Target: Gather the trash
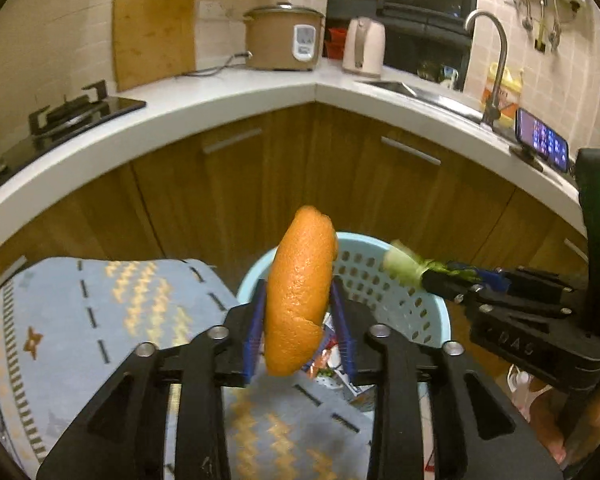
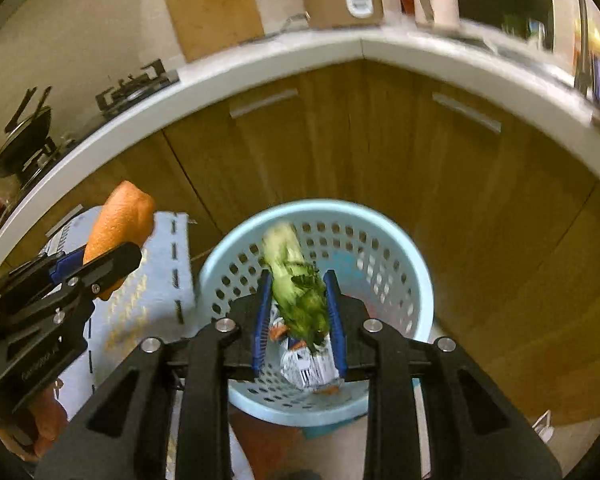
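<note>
Left gripper (image 1: 300,320) is released, its pads just clear of the orange peel (image 1: 300,292) upright between them at frame centre, above the blue basket (image 1: 400,292). Right gripper (image 2: 298,316), also released, has a blurred green stalk (image 2: 296,292) between its pads, over the same basket at lower centre.

No text is legible on anything here.

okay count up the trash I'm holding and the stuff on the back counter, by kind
Orange peel: 1
Green vegetable scrap: 1
Cutting board: 1
Rice cooker: 1
Kettle: 1
Total: 5
</note>
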